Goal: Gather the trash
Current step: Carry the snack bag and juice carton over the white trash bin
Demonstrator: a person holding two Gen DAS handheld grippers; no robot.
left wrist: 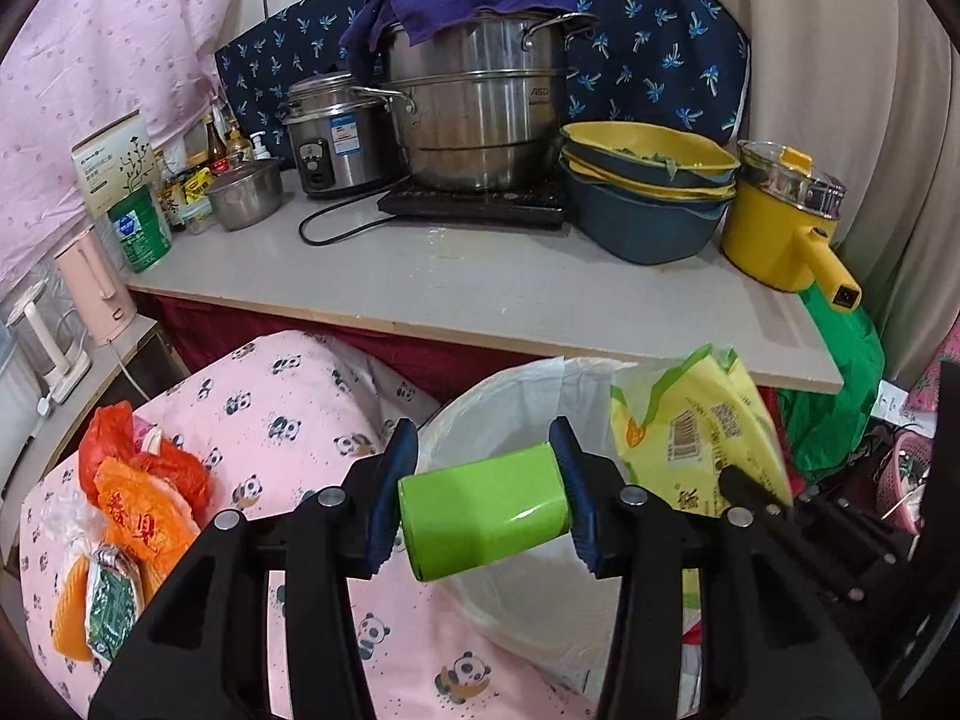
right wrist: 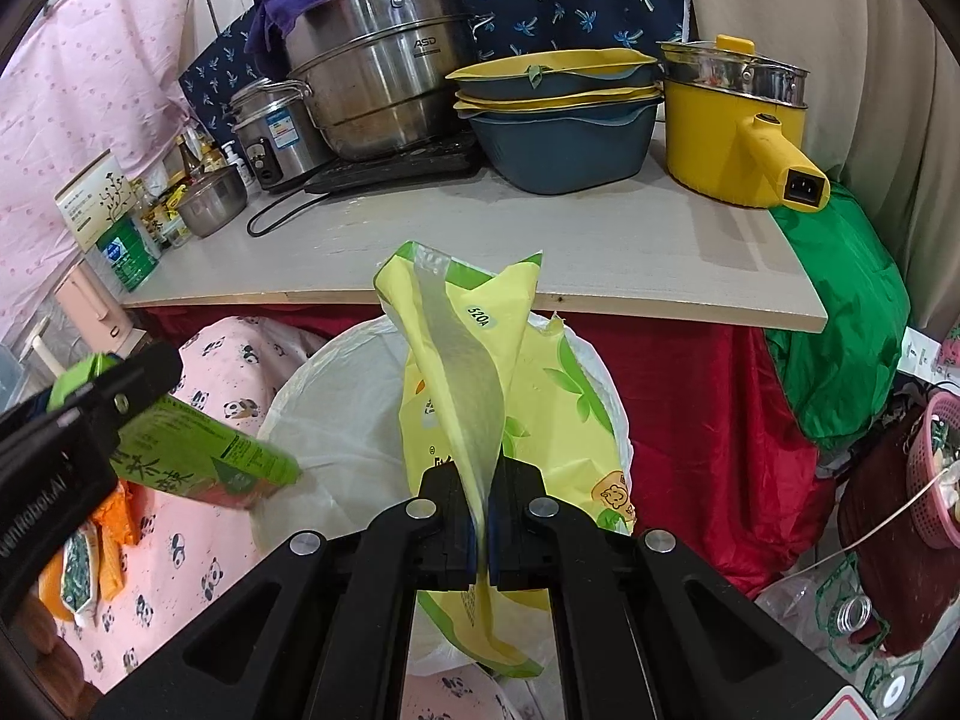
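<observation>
Left wrist view: left gripper point(left wrist: 483, 501) clamped on a green carton point(left wrist: 480, 519), held crosswise between the blue pads, directly over the white-lined trash bin point(left wrist: 480, 420). Yellow wrapper point(left wrist: 690, 432) just right of the claw, orange bags point(left wrist: 144, 480) on the panda sheet point(left wrist: 288, 396) to its left.

Right wrist view: right gripper point(right wrist: 479, 531) pinched tight on the yellow wrapper point(right wrist: 474, 372), which sticks up ahead of the claw and hangs over the trash bin point(right wrist: 336, 402). Green carton point(right wrist: 198, 450) left of the claw in the left gripper. Table point(right wrist: 540, 240) beyond.

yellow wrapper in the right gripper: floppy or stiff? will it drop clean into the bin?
Likely floppy: the yellow wrapper bends and folds above the right gripper. Probably light, thin film. It may catch on the white bin liner rim rather than fall straight.
</observation>
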